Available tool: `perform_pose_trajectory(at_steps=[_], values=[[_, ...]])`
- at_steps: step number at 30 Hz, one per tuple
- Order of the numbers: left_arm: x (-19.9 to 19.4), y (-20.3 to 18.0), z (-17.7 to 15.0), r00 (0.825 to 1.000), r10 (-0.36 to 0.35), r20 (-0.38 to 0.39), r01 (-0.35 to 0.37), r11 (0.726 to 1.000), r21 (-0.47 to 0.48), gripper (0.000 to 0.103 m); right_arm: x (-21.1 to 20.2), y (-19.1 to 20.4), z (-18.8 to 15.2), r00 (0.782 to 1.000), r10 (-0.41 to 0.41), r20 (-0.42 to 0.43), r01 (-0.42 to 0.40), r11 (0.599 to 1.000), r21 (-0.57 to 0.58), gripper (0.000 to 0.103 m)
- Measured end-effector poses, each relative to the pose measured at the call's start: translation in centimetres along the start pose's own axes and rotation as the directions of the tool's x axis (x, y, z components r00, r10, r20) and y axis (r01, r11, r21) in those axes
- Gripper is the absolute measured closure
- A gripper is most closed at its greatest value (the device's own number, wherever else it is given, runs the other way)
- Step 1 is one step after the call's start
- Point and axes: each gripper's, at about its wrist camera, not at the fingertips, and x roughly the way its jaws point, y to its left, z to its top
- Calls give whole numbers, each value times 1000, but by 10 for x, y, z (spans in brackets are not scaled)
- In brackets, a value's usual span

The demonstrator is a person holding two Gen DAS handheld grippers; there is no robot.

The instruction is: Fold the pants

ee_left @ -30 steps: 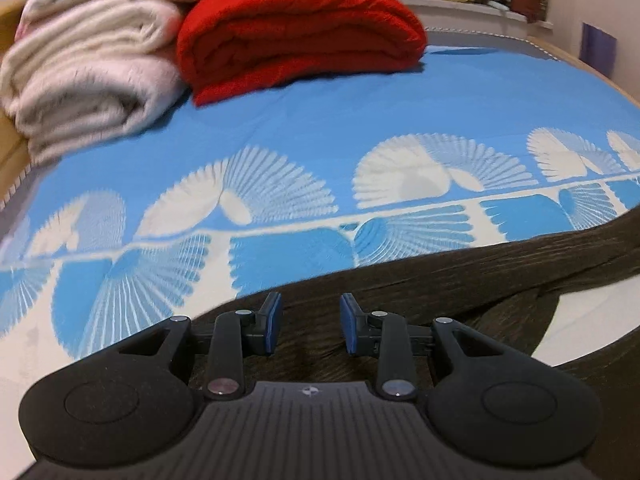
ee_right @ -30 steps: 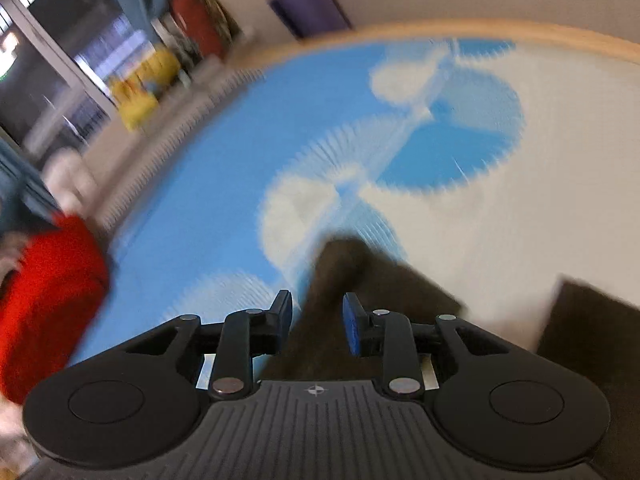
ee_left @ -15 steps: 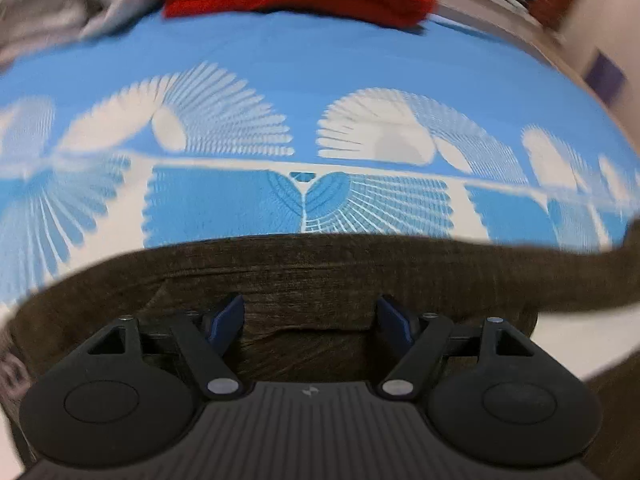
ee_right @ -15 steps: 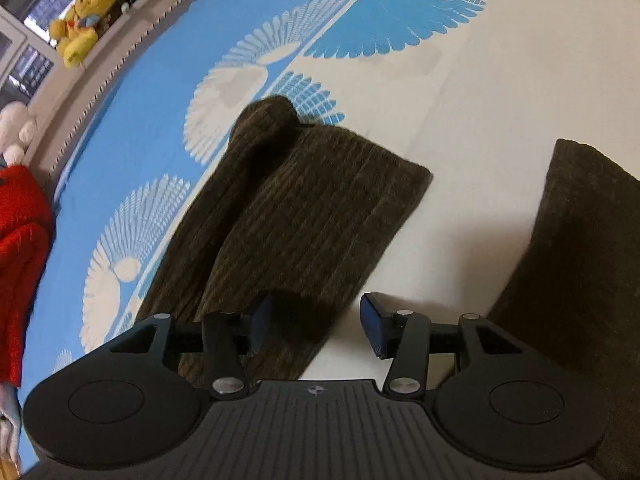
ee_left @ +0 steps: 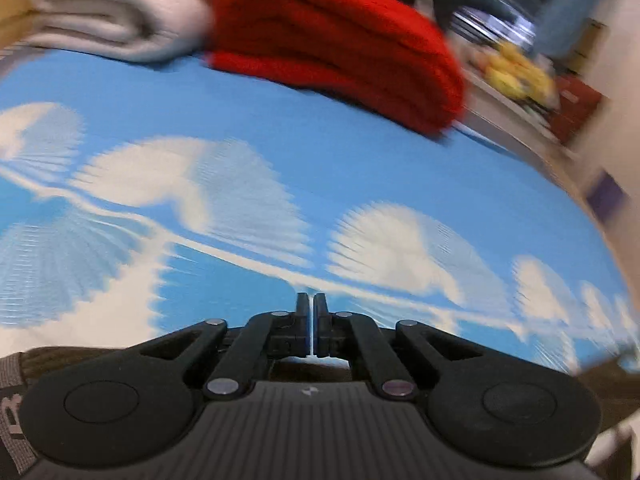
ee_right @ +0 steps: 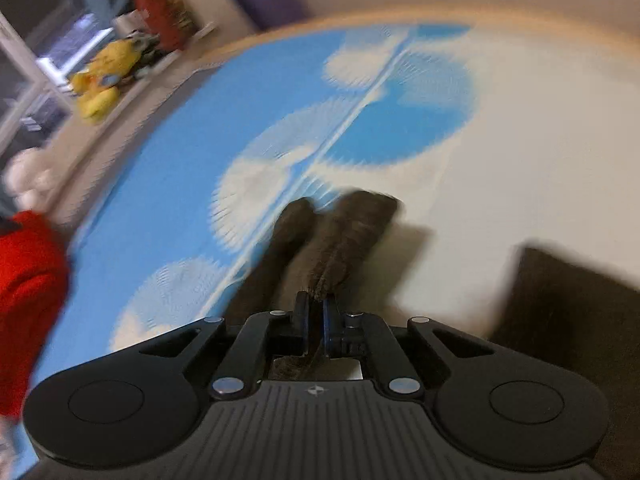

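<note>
The right gripper [ee_right: 316, 312] has its jaws pressed nearly together on a fold of the dark brown pants [ee_right: 348, 236], the cloth pinched between the blue pads and running away toward 12 o'clock as a lifted leg, its cuff end hanging over the bed sheet [ee_right: 520, 152]; a second dark piece of the same cloth lies at 3 o'clock, near the frame edge. This gripper tilts downward and to the left, the sheet's blue-and-white fan print sweeping up toward 11 o'clock. The left gripper [ee_left: 311, 322] has its jaws drawn to a thin slit; brown fabric shows below the fingers and at 9 o'clock, where a grey waistband [ee_left: 12, 412] with lettering peeks in, but blur and the gripper body hide whether the pads actually hold it. This gripper points nearly level across the bed. Beyond it, at 12 o'clock, lies a folded red blanket [ee_left: 340, 44] touching a cream blanket [ee_left: 108, 12] at 11 o'clock, with yellow plush toys [ee_left: 516, 72] at 2 o'clock.
</note>
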Motion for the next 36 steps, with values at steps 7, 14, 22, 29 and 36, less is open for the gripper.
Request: perform_pose_trajectory(at_steps=[7,14,22,29,36], values=[[2,-14,-11,999,21,-40,-17,994,109,71,31,-44,-5,961,-253,-112,262,962,74,88],[-12,60,-2,970,225,-87,-229,973,-35,38,7,23,-10,991,-106,80,119,976,-181,70],[-34,146,-11,920,331,-209,-354,932,-82,22,30,117,-53,937,286,-201,-348,822,-451,59],[-36,172,-24,924,280,-261,-306,950,-64,15,53,185,-131,930,194,-312,-366,564,-740,52],[-26,168,-29,932,203,-300,-224,974,-35,15,56,197,-174,956,136,-260,-289,273,-918,51]])
